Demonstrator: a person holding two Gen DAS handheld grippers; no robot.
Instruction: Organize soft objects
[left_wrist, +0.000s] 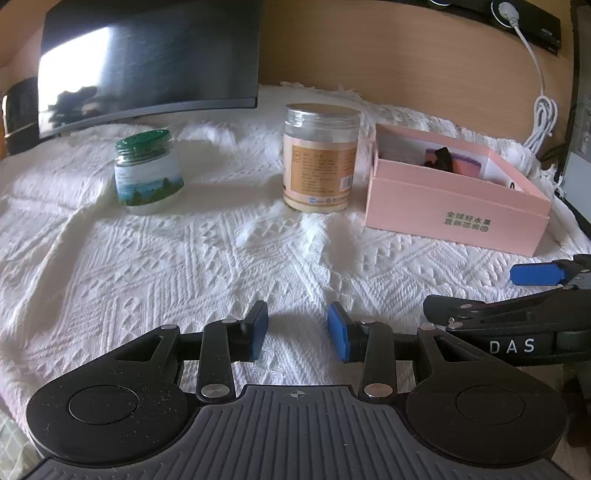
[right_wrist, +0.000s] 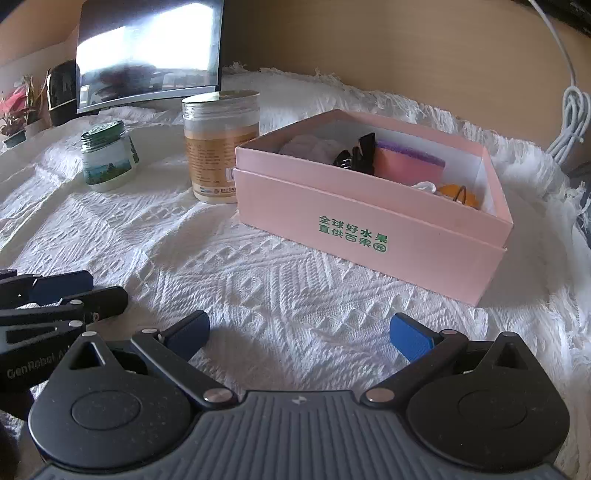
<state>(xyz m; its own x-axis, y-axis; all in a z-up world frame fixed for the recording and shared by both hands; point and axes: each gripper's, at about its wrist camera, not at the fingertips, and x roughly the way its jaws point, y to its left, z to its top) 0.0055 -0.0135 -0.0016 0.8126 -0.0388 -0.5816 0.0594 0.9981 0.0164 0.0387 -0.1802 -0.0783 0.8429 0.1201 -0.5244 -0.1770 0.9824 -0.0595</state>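
A pink box with green lettering stands on the white knitted cloth; it also shows in the left wrist view. Inside lie a pink and purple sponge, a black hair clip, a pale soft cloth and an orange item. My right gripper is wide open and empty, in front of the box. My left gripper is open and empty, low over the cloth, left of the right gripper.
A tall clear jar with an orange label and a small green-lidded jar stand left of the box. A dark curved monitor is behind them. A white cable hangs at the right by the wooden wall.
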